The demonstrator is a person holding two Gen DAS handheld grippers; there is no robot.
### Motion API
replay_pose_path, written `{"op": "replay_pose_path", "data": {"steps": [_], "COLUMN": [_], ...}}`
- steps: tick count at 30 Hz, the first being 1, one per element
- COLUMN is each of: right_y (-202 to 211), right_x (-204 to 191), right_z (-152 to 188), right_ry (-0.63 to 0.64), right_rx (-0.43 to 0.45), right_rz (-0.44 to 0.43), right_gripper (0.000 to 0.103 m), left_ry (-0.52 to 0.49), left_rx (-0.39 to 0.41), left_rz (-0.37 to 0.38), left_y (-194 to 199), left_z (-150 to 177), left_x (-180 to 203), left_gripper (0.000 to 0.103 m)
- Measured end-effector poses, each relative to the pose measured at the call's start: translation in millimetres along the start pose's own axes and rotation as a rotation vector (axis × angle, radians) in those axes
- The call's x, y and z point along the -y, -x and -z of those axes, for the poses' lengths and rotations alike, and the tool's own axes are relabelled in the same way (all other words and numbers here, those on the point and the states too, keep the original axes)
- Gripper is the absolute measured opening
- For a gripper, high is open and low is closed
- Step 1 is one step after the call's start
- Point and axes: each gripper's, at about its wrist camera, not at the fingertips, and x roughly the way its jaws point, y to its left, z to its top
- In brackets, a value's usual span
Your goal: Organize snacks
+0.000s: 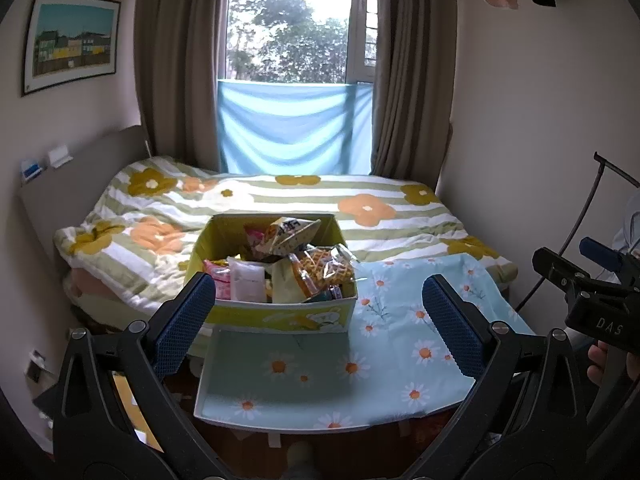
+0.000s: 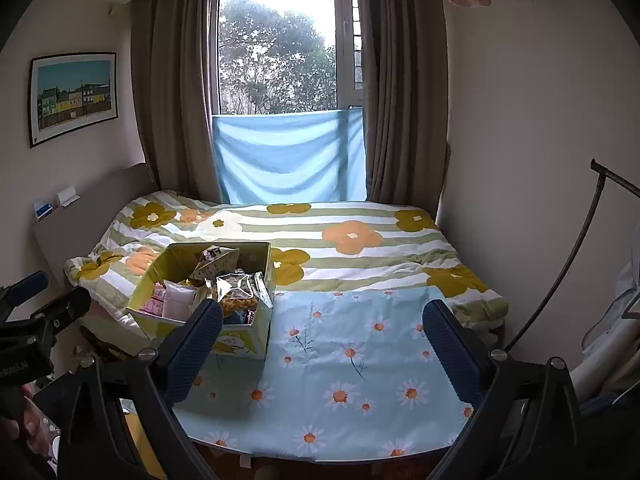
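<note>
The box sits on the daisy cloth, near-left on the bed, long axis running near to far, filled with snack packets. Left gripper and right gripper: fingers apart, holding nothing.

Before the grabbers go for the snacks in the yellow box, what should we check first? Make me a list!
1. Left gripper open with nothing in it: ok, its fingers stand wide apart.
2. Right gripper open with nothing in it: ok.
3. Yellow box upright on the daisy cloth: ok.
4. Snacks reachable from above: ok, the box has no lid and packets stick up over the rim.
5. Space on the cloth to lay snacks out: ok, the part to the right of the box is bare.
6. Which snack is loose enough to lift first: cannot tell, they are piled together.
</note>
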Motion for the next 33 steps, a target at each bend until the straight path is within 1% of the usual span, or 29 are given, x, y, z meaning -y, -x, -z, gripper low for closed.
{"op": "replay_pose_path", "data": {"steps": [19,30,33], "right_y": [0,-3,-4], "right_x": [3,4,4], "right_z": [-1,-3,-4], "right_ry": [-0.005,-0.011,-0.016], "right_rx": [0.001,-0.003,-0.004], "right_rz": [0.005,0.009,0.009], "right_gripper": [0.1,0.1,0.1], "left_ry": [0.001,0.006,0.002], "left_rx": [0.005,-0.001,-0.003], "left_rz": [-0.007,-0.003,-0.012], "left_y": [1,-4,-7], "left_z": [3,2,0], "left_x": [4,11,14], "left_gripper": [0.103,0.103,0.103]}}
